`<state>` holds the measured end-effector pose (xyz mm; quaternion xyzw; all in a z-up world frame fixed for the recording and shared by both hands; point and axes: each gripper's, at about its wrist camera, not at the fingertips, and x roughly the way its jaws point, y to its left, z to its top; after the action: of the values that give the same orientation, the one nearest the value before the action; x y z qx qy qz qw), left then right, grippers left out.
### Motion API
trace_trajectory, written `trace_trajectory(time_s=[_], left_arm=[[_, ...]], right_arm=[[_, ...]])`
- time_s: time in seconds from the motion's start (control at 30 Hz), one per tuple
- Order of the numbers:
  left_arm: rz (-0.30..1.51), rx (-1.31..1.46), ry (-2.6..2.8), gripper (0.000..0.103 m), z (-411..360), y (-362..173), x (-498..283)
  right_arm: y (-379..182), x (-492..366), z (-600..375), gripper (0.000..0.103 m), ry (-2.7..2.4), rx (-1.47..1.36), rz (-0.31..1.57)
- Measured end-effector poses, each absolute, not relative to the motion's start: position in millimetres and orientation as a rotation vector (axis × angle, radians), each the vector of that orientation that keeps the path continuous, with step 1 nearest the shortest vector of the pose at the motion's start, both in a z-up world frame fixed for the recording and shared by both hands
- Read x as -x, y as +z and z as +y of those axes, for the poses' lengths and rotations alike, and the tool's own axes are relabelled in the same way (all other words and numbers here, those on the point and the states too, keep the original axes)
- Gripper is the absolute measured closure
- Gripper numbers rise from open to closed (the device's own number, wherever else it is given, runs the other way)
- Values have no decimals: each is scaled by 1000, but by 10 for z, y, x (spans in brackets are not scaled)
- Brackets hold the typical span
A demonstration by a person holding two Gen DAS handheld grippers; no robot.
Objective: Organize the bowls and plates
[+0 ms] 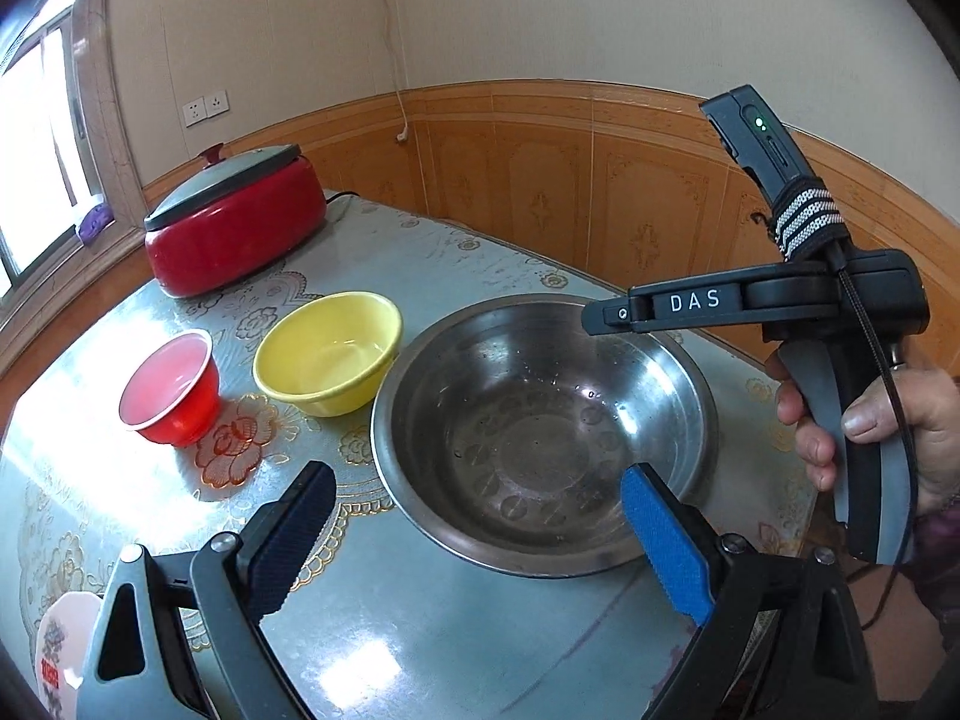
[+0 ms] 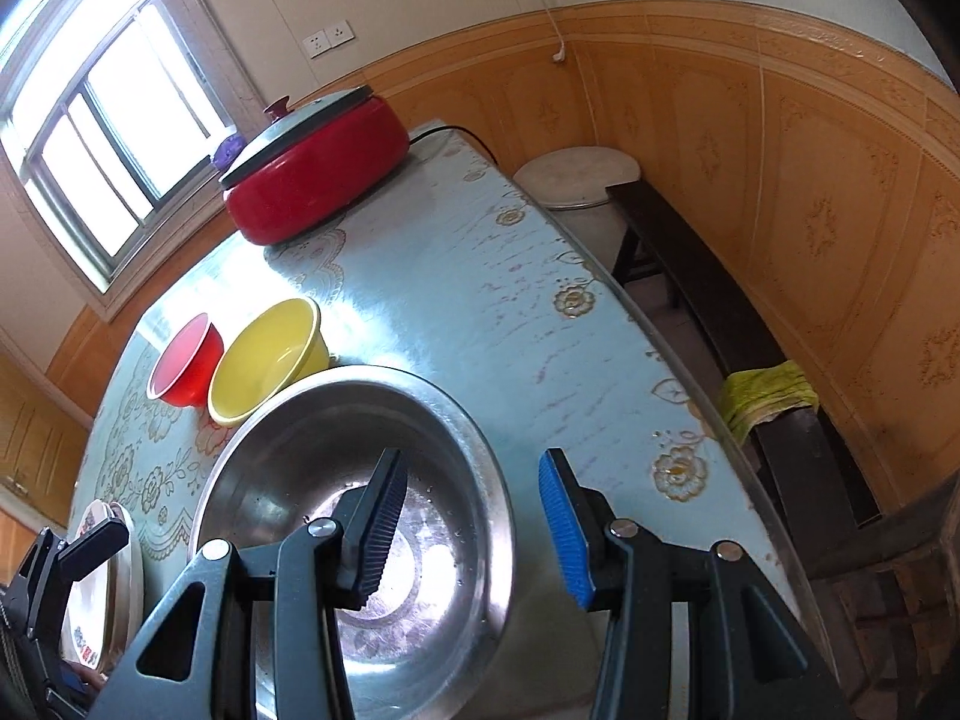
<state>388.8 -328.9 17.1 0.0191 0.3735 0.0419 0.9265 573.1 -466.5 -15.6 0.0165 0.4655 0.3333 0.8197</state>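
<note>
Table (image 1: 468, 252), under a pale blue floral cloth, is carrying a lidded red pot (image 1: 234, 228) near its far edge. Red bowl (image 1: 171, 387), yellow bowl (image 1: 327, 354) and steel basin (image 1: 540, 432) are sitting in a row mid-table; a patterned plate (image 2: 96, 588) is lying near the near-left edge.

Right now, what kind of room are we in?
Probably a home kitchen or dining room. A table with a flowery cover holds a red cooking pot, a yellow bowl and a big steel basin, beside a tiled wall.
</note>
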Motion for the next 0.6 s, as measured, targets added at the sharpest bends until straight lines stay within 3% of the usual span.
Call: trace_trajectory(time_s=[0.37, 0.6], left_arm=[[757, 274, 158, 10, -2583, 149, -3752], [837, 392, 125, 45, -2455, -53, -3867]], right_arm=[[-311, -5629, -4464, 54, 804, -2, 1028], [-426, -5428, -4315, 55, 851, 74, 1045]])
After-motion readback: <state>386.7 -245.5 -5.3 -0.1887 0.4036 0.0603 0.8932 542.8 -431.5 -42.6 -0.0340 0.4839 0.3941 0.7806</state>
